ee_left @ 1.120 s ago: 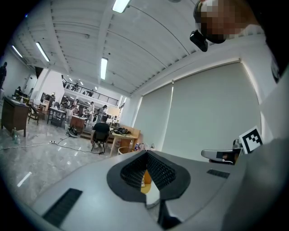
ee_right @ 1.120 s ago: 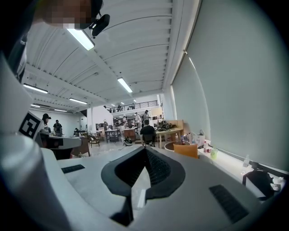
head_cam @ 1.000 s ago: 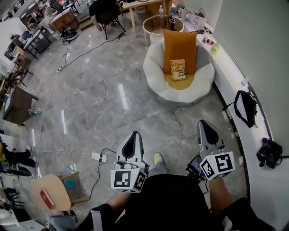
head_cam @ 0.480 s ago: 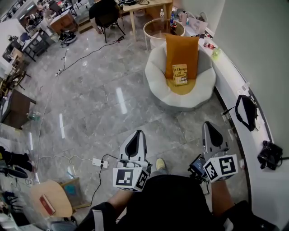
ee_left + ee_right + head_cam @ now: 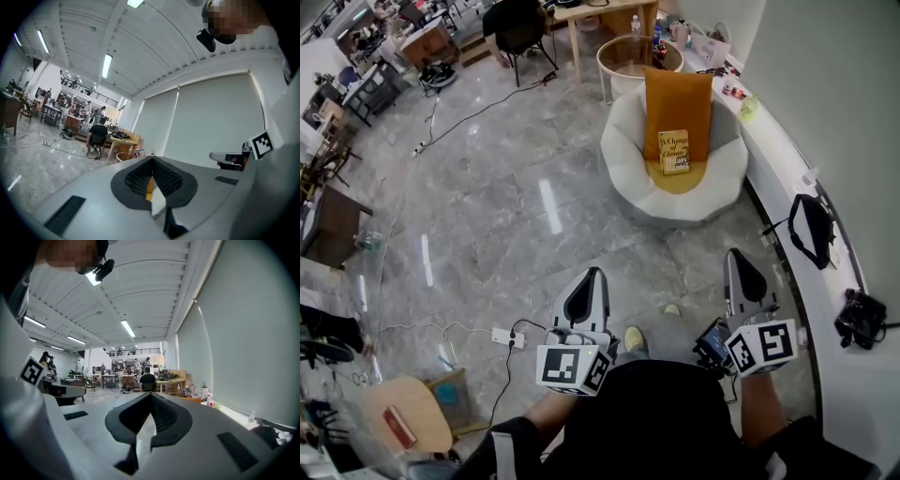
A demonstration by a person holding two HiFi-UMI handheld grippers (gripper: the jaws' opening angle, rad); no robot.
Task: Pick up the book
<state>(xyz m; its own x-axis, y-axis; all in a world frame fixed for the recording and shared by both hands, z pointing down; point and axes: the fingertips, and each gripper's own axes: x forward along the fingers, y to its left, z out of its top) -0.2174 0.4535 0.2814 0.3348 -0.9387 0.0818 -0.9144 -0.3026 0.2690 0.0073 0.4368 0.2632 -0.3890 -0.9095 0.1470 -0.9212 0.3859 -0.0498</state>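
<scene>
Left hand-held gripper (image 5: 587, 284) and right hand-held gripper (image 5: 741, 270) are both pressed together with nothing between the jaws. We hold them roughly level, well short of the armchair (image 5: 625, 161), with open floor (image 5: 487, 216) between us and it.

The book (image 5: 675, 151) stands in the armchair's seat, upright and leaning back against the orange cushion (image 5: 677, 98) that is propped on the armchair's backrest. It is a thin volume with a yellow cover and dark lettering, its front facing us.

We see several ways this could go wrong:

- Both pairs of jaws are closed. If we reach the armchair without spreading one pair, we will poke the book rather than take it.
- The book rests only on its lower edge and the cushion behind. A nudge from the front could slide its foot forward so that it falls flat into the armchair's seat, where a thin cover is harder to get under.
- The cushion is soft. A pinch at the book's top edge may catch the fabric too, or push the book deeper into the armchair.
- A power strip (image 5: 502, 329) and its cable lie on the floor, on our side of the armchair and well apart from it. They could catch a foot.
</scene>
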